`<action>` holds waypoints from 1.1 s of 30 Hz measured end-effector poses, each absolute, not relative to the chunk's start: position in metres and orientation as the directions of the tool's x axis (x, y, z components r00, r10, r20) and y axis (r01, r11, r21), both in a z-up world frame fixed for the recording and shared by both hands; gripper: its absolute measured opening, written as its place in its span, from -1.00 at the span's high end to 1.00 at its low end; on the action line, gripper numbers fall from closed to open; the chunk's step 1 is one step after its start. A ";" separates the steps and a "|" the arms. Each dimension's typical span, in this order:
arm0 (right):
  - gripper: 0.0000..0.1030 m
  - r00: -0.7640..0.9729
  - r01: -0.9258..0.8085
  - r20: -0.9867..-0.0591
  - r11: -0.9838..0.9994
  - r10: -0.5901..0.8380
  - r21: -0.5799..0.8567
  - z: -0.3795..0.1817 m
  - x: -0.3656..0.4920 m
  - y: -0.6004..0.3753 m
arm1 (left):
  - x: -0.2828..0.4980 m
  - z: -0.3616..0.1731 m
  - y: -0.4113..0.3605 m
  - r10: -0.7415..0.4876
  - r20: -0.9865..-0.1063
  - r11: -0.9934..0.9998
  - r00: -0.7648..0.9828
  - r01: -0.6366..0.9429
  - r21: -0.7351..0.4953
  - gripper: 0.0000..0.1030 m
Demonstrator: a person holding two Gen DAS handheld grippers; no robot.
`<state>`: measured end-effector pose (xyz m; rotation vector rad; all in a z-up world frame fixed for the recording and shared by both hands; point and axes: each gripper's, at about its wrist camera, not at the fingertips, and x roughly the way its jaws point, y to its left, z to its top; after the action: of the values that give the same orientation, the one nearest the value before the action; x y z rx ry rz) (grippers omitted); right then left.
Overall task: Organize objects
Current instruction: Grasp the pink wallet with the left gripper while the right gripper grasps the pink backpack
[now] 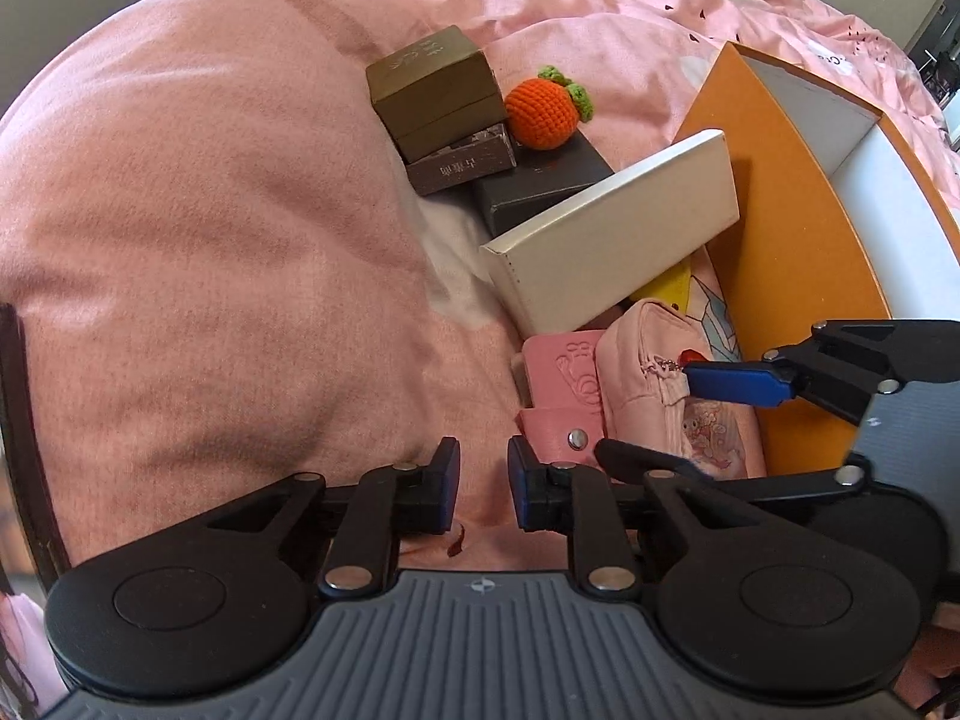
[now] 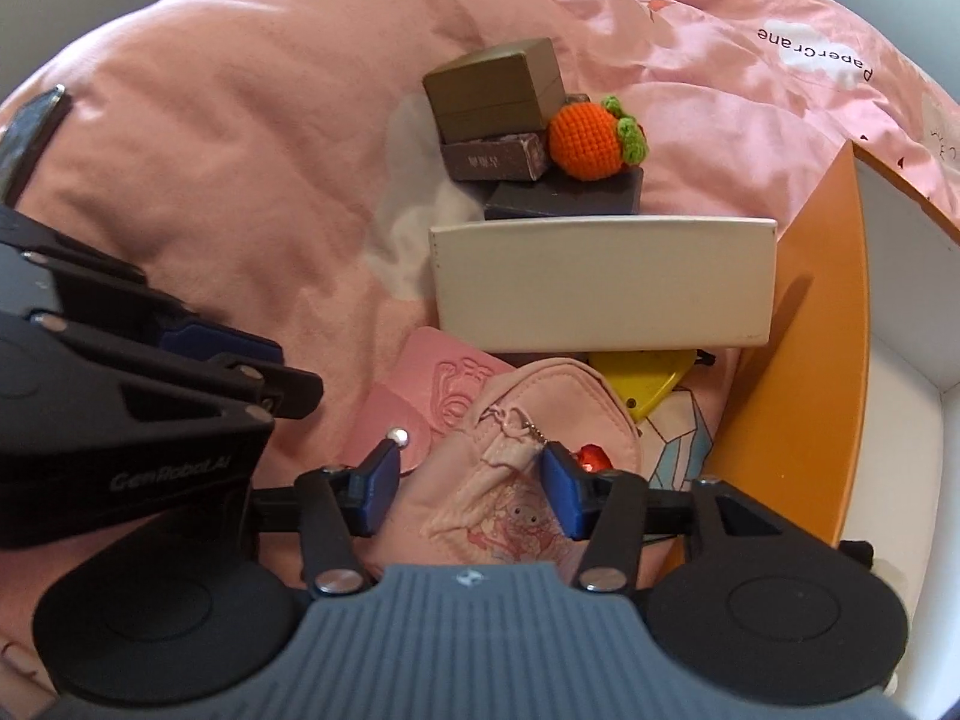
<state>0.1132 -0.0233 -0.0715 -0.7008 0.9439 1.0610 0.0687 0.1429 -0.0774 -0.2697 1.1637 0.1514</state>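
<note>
A small pink pouch (image 2: 510, 456) with a cartoon print lies on the pink bed, beside a pink embossed wallet (image 2: 432, 396). My right gripper (image 2: 474, 489) is open with its jaws on either side of the pouch. My left gripper (image 1: 483, 489) is open and empty, low over the bedding just left of the wallet (image 1: 561, 384) and pouch (image 1: 672, 390). A white box (image 2: 600, 282) leans behind them, with a yellow item (image 2: 642, 387) under it. Farther back sit stacked brown and dark boxes (image 2: 498, 90) and an orange crocheted fruit (image 2: 591, 135).
An orange storage box (image 2: 798, 360) with a white inside stands open at the right, close to the pouch. A large pink pillow (image 1: 210, 210) fills the left. Rumpled pink bedding (image 2: 690, 30) lies behind the objects.
</note>
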 end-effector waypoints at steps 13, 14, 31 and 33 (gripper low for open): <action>0.25 0.207 -0.926 -0.895 0.375 0.394 -0.049 -0.072 0.123 -0.034 | 0.069 -0.080 0.138 -0.027 -0.918 0.964 0.396 -0.232 -0.129 0.48; 0.30 0.209 -0.925 -0.893 0.376 0.398 -0.049 -0.068 0.123 -0.036 | 0.069 -0.080 0.137 -0.033 -0.916 0.965 0.399 -0.227 -0.134 0.48; 0.44 0.050 -0.941 -0.904 0.324 0.424 0.100 -0.046 0.151 -0.040 | 0.088 -0.097 0.136 -0.181 -0.914 0.929 0.364 -0.242 -0.280 0.16; 0.44 0.063 -0.953 -0.911 0.297 0.407 0.067 -0.043 0.153 -0.038 | 0.093 -0.105 0.134 -0.190 -0.919 0.926 0.346 -0.248 -0.284 0.09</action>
<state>0.1531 -0.0383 -0.0433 -0.6774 1.0271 1.1553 0.0932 0.1343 -0.1046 -0.4108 1.2266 0.0391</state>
